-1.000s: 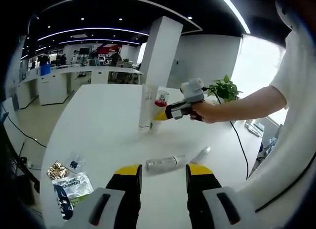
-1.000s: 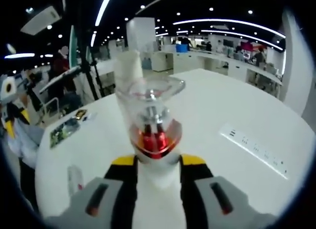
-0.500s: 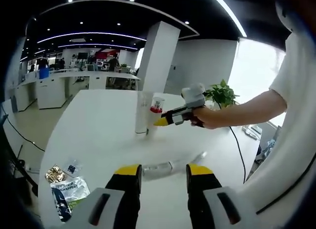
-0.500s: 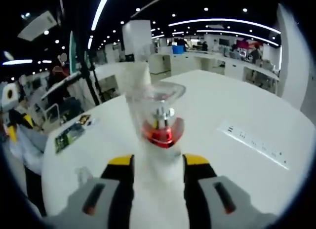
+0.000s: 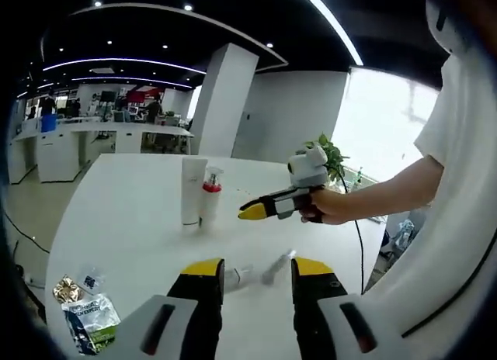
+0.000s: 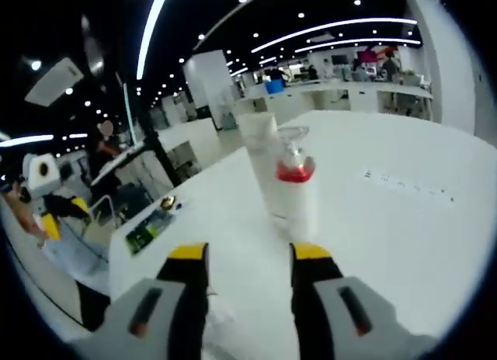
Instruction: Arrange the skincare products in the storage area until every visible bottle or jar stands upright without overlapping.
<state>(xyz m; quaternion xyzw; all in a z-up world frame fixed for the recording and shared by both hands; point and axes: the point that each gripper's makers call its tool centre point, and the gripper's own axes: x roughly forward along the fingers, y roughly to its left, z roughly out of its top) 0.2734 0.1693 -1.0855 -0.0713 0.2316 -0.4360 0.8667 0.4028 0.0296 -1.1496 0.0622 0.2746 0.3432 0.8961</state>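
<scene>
While both grippers' jaws stand spread, no label on the pump bottle reads.

On the table, a pump bottle stands just beside a tube, at its 3 o'clock. Packets lie at 8 o'clock, two lying bottles at 5 o'clock.

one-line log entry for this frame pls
right gripper: open, off pump bottle | pump bottle: upright beside white tube | left gripper: open, over two lying bottles
</scene>
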